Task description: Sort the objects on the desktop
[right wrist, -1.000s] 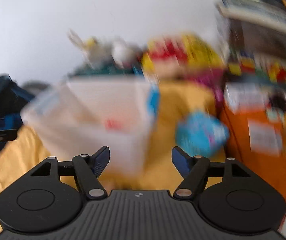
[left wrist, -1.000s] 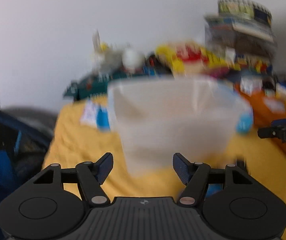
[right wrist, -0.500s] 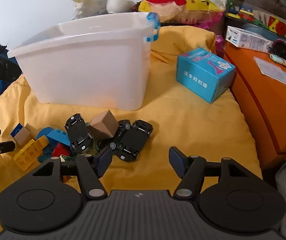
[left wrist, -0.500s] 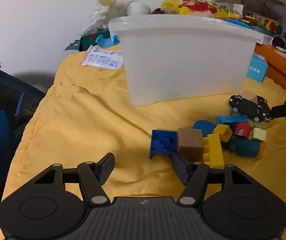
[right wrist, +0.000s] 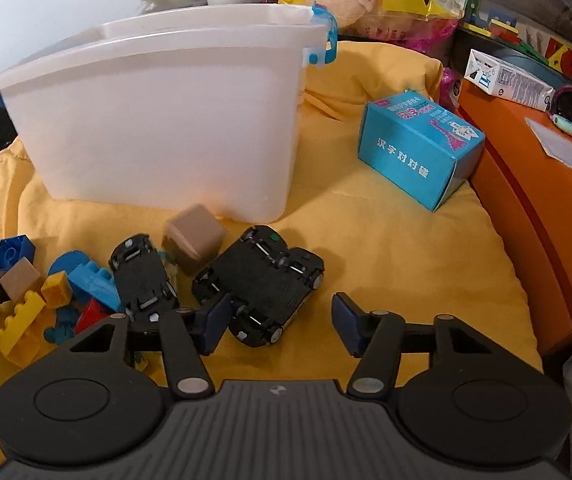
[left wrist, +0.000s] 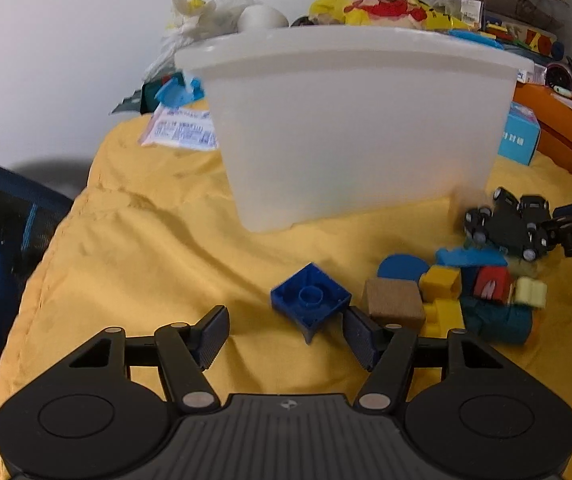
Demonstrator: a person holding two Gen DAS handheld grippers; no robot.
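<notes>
Jaws spread and empty, your left gripper (left wrist: 285, 334) hung near the square blue brick (left wrist: 310, 300), while your right gripper (right wrist: 282, 326), closing, flanked the upturned black car (right wrist: 260, 284).

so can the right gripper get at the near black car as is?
Probably yes. The right gripper is open, its jaws have just been closing, and the black car lies overturned just ahead with its near end between the fingers. Nothing covers it; a second car sits beside the left finger.

Overturned black toy cars (right wrist: 262, 280) and blocks (left wrist: 310, 300) beside white bin (right wrist: 158, 120).
</notes>
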